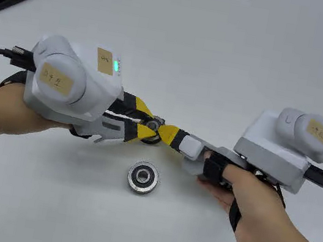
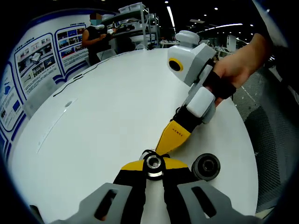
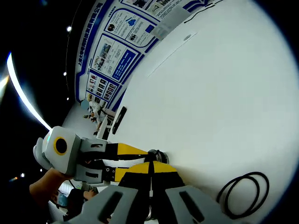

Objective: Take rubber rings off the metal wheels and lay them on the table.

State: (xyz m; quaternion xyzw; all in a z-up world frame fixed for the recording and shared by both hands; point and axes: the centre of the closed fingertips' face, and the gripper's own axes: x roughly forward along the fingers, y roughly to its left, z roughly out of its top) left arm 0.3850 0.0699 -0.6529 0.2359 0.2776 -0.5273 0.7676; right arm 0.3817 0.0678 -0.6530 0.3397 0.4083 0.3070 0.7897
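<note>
The person is working on the ring-stripping step. The left gripper (image 1: 148,128) is clamping a metal wheel (image 1: 156,122) just above the table (image 1: 234,58), near the middle. The right gripper (image 1: 168,136) is reaching in from the right with its jaws pressed together at the wheel's rim. In the left gripper view it is seemingly nipping the black rubber ring (image 2: 146,153), though the contact is too small to be sure.

A second wheel (image 1: 143,177) is lying on the table nearer the person, its ring on. In the right gripper view two loose rings (image 3: 221,193) are already lying on the table to the right.

The next move is probably calling for a steady pull to the right while the left gripper is keeping its clamp, then laying the ring beside the loose ones.

Tan stickers (image 1: 57,78) on both grippers are carrying handwritten marks, too scrawled to read. The fine print on the right gripper's yellow jaw in the left gripper view is too small to read.
</note>
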